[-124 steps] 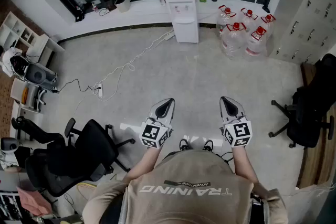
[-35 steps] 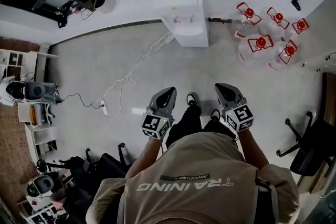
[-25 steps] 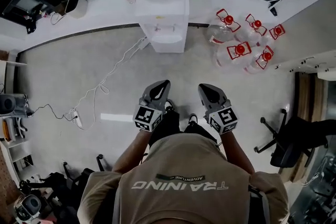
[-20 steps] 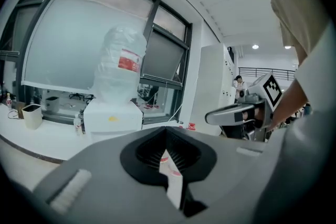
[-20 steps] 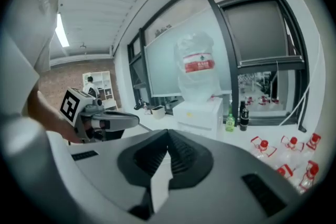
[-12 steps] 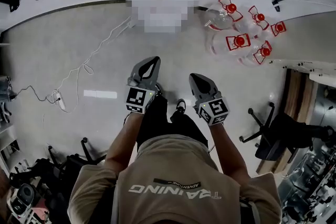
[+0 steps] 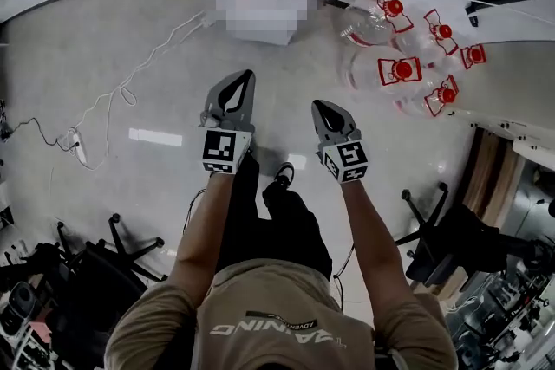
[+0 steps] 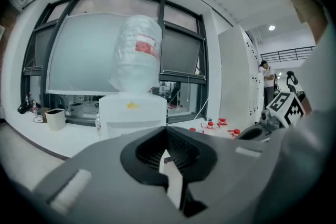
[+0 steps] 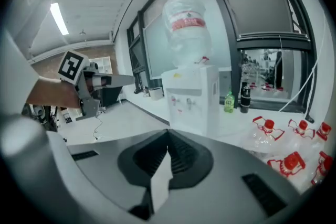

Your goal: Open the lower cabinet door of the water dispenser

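Left gripper [image 7: 244,79] and right gripper [image 7: 320,107] lower, nearer dispenser [image 9: 190,96], jaws together on nothing; bottles [image 7: 403,69] right, cable [image 7: 130,91] left.

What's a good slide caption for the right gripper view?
Shut right tongs point toward the white water dispenser, red-capped jugs at its right.

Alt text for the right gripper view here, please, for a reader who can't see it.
The right gripper, jaws shut and empty, points at a white water dispenser topped by a large bottle, standing at a distance before a window wall. Red-capped water jugs cluster at its right.
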